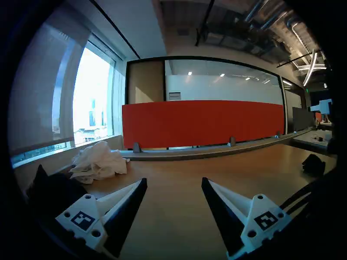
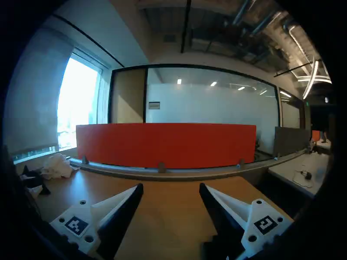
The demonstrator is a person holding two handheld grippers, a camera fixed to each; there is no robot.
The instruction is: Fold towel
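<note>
A crumpled white towel (image 1: 97,162) lies bunched on the wooden table (image 1: 182,190) at the far left, near the window. The left gripper (image 1: 174,184) stands open low over the table, to the right of the towel and short of it, with nothing between its fingers. In the right gripper view the same white towel (image 2: 56,166) sits far off at the left edge of the table (image 2: 173,203). The right gripper (image 2: 171,188) is open too, holding nothing, well to the right of the towel.
A red divider panel (image 1: 204,122) runs along the table's back edge. A dark object (image 1: 313,164) lies on the table at the right, and dark cloth (image 2: 32,180) beside the towel. Another desk (image 2: 306,171) stands to the right beyond the table's edge.
</note>
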